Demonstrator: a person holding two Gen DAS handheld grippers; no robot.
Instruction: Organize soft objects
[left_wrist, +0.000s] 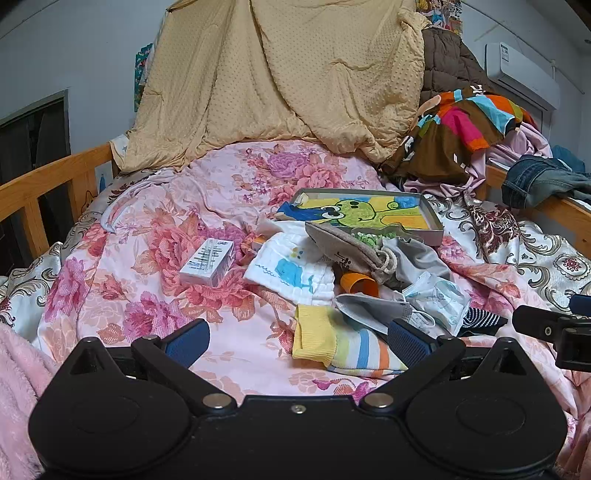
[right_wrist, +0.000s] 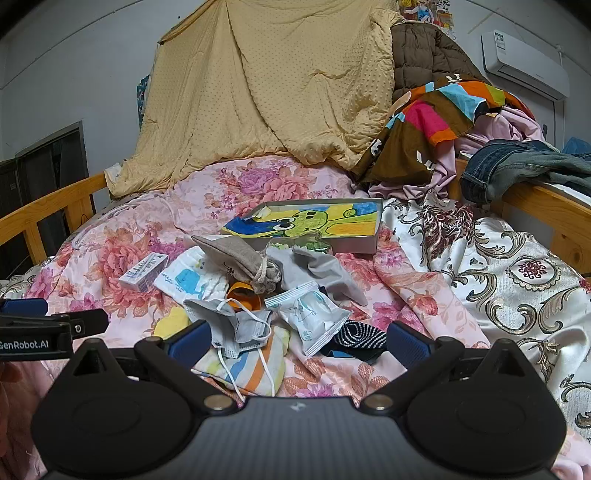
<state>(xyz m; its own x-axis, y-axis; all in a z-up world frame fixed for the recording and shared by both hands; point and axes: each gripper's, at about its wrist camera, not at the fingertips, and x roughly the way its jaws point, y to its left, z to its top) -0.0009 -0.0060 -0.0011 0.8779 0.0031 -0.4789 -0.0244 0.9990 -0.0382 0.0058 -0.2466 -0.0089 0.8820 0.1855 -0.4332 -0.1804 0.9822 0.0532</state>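
Observation:
A pile of soft things lies on the floral bed sheet (left_wrist: 155, 295). A striped sock with a yellow cuff (left_wrist: 332, 343) lies between the fingers of my open left gripper (left_wrist: 297, 341). Behind it are a grey face mask (left_wrist: 373, 306), a white whale-print cloth (left_wrist: 291, 269), a grey drawstring pouch (left_wrist: 351, 247) and a wrapped mask packet (left_wrist: 439, 295). My right gripper (right_wrist: 297, 341) is open and empty, over the grey mask (right_wrist: 236, 321), the packet (right_wrist: 314, 317) and a dark striped sock (right_wrist: 364, 336). The sock (right_wrist: 251, 365) lies under the mask.
A shallow box with a frog drawing (left_wrist: 369, 214) lies behind the pile. A small white carton (left_wrist: 208, 262) sits to its left. An orange cup (left_wrist: 358, 284) pokes out of the pile. Tan quilt (left_wrist: 280, 74), clothes and jeans (left_wrist: 543, 181) are heaped at the back. Wooden rails (left_wrist: 44, 184) line both sides.

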